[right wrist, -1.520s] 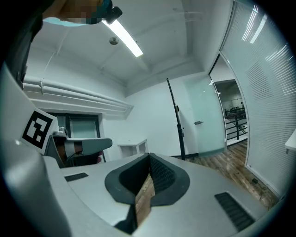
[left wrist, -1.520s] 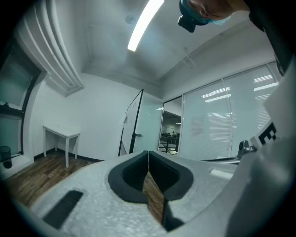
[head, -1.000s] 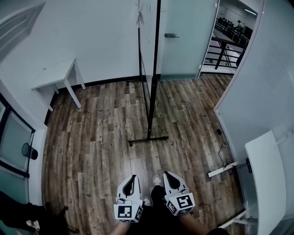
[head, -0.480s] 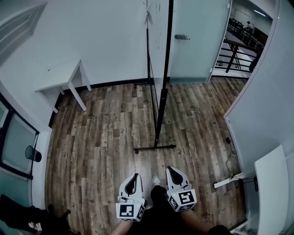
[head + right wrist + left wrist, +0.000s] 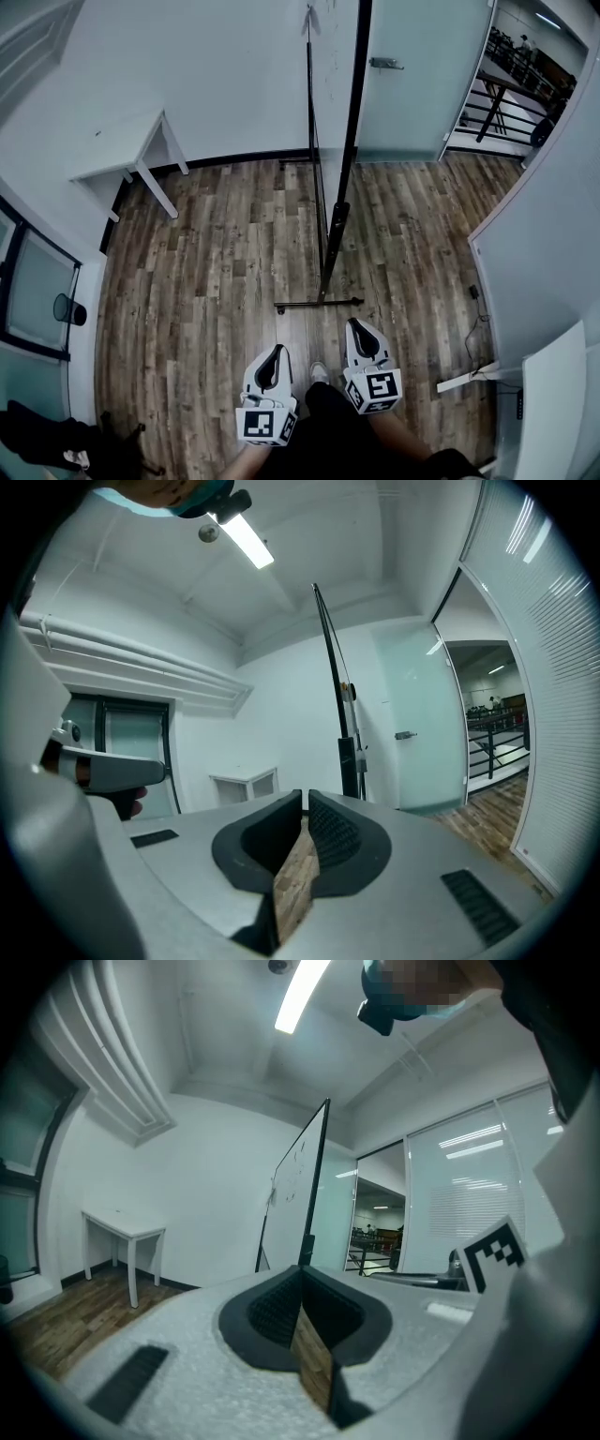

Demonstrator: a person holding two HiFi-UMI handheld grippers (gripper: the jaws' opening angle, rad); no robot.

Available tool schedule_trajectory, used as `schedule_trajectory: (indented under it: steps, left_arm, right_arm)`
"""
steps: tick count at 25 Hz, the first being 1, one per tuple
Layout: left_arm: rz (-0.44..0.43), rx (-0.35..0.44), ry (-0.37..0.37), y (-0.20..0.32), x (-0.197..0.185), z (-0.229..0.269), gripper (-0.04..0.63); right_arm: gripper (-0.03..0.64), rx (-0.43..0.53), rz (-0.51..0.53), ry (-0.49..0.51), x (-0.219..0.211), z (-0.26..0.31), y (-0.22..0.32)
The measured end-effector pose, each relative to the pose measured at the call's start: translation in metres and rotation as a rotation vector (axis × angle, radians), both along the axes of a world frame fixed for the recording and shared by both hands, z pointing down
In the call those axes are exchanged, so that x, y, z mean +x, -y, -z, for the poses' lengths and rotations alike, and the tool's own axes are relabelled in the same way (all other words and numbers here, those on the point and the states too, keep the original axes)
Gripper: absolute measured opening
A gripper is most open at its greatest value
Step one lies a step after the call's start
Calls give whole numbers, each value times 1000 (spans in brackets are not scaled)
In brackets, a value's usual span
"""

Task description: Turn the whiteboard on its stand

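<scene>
Approach phase; no contact with the load has been made. The whiteboard [image 5: 333, 94] stands edge-on in the middle of the wooden floor [image 5: 206, 262], carried by the black upright [image 5: 339, 216] of its stand, with the foot bar [image 5: 319, 304] lying flat on the floor directly ahead of the operator. Over the last second the foot bar has drawn closer to both tools in the head view, and the upright now fills more of the frame. Read this as the operator advancing on the stand, not as any movement of the board itself. The left gripper [image 5: 274, 350] and right gripper [image 5: 354, 324] are held side by side, pointing roughly level toward the stand, the right one slightly ahead and near the foot bar but clearly apart from it. The fingers of both units are clenched on nothing: in each gripper view the tips meet and only floor shows behind them. The left gripper view shows the board face [image 5: 295, 1194] ahead and well apart; the right gripper view shows the upright [image 5: 349, 752] likewise out of reach. The board orientation appears unchanged, so the turn itself is judged not yet begun. The next move likely calls for opening the fingers and taking hold of the frame edge or upright.
</scene>
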State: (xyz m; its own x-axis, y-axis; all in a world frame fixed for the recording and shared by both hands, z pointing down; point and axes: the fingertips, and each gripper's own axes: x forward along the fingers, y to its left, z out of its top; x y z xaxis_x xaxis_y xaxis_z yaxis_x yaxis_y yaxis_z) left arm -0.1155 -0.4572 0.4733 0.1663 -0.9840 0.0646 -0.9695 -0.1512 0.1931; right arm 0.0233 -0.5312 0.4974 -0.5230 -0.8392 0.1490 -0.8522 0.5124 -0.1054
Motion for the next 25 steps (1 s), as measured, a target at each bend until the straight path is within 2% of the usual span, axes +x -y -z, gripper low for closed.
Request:
schedule_trajectory:
  steps: [7,11,16,25]
  left_arm:
    - [28,-6,9,63,-2,-1,18]
    - [45,-7,8,89,-3,-1,18]
    - [68,-6,13,117,-9,-4,18]
    - [105,-18,8,151,-20,-11,18]
  right_arm:
    - [20,-15,-8,-28,-6,-17,86]
    - [90,-38,-7,-51,-13,-34,131]
    - [144,-98,3,-78,-27,-67,182]
    - [209,-163,-21,-153,-42,-120,252]
